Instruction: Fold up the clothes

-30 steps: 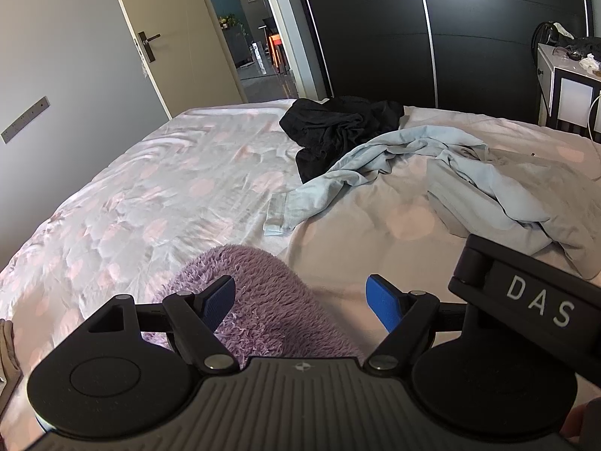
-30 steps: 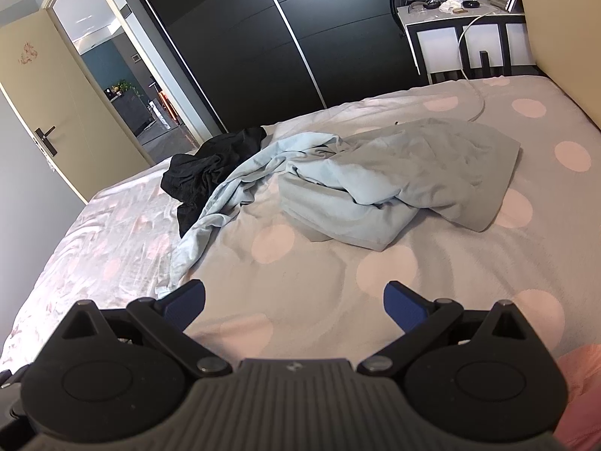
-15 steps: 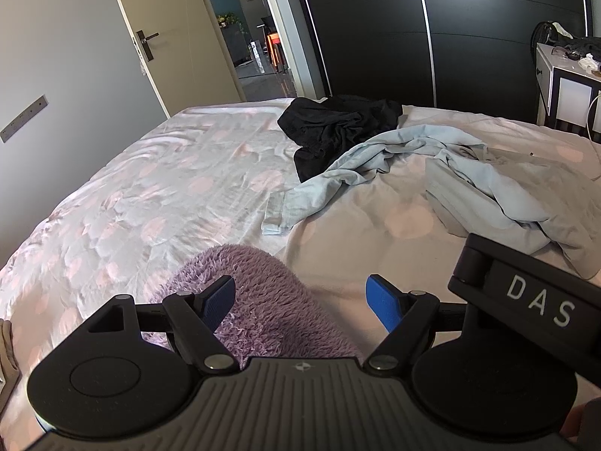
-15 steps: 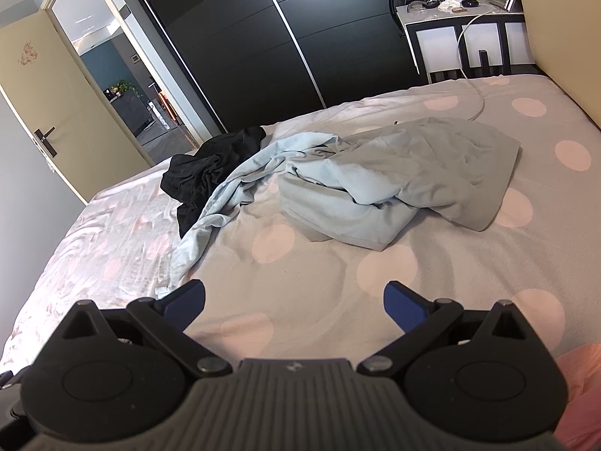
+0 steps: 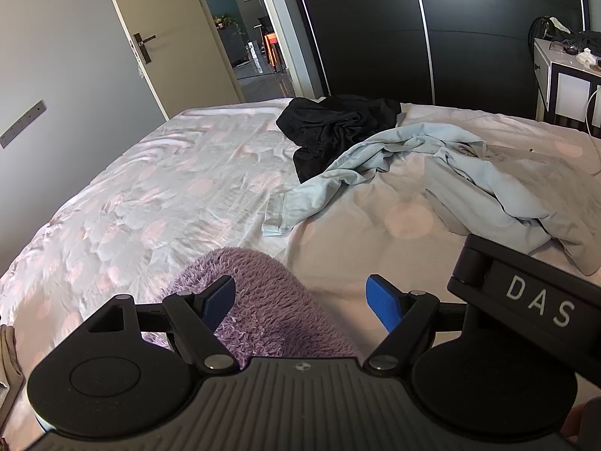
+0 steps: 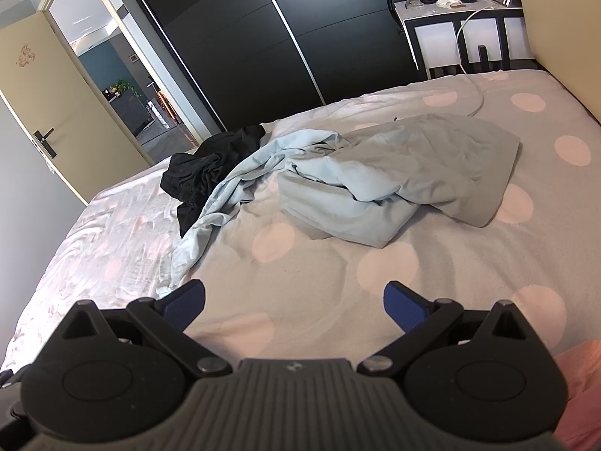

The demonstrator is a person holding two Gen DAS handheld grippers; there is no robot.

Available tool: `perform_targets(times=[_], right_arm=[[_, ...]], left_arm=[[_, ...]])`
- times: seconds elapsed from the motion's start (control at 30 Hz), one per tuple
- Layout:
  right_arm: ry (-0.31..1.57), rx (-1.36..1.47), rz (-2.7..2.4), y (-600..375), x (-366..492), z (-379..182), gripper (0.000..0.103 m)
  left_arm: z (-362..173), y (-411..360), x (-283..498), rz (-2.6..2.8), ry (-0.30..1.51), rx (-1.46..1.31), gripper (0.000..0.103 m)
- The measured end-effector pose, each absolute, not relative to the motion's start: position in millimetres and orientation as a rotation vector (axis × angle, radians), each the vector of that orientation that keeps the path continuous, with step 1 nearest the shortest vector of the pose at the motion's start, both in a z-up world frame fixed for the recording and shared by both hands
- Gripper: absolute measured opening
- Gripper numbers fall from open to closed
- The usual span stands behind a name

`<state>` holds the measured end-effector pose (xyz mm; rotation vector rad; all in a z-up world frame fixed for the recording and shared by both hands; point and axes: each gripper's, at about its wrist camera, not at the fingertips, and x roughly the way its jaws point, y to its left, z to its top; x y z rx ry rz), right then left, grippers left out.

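I'm holding both tools low over the near edge of the bed [image 6: 308,300], lining up before any reach. The left hand-held gripper [image 5: 300,298] is spread wide and pinching nothing, hovering over a purple fluffy item [image 5: 263,300]. The right hand-held gripper [image 6: 295,302] is spread just as wide, also carrying nothing. The light blue garment [image 6: 368,188] is lying crumpled mid-bed, one strip trailing toward the near edge, a likely first grab. The black garment [image 6: 210,169] is bunched toward the far edge, touching it. I'm seeing no containers here.
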<state>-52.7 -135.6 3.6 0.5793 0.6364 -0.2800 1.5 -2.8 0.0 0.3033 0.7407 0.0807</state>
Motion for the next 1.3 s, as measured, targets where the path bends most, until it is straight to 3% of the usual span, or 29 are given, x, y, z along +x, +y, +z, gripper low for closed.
perform_targets(times=[1.3], right_arm=[[0.655, 0.594, -0.258, -135.3, -50.9, 0.5, 0.102]], left_arm=[[-1.7, 1.5, 3.1, 0.063, 0.760, 0.296, 0.076]])
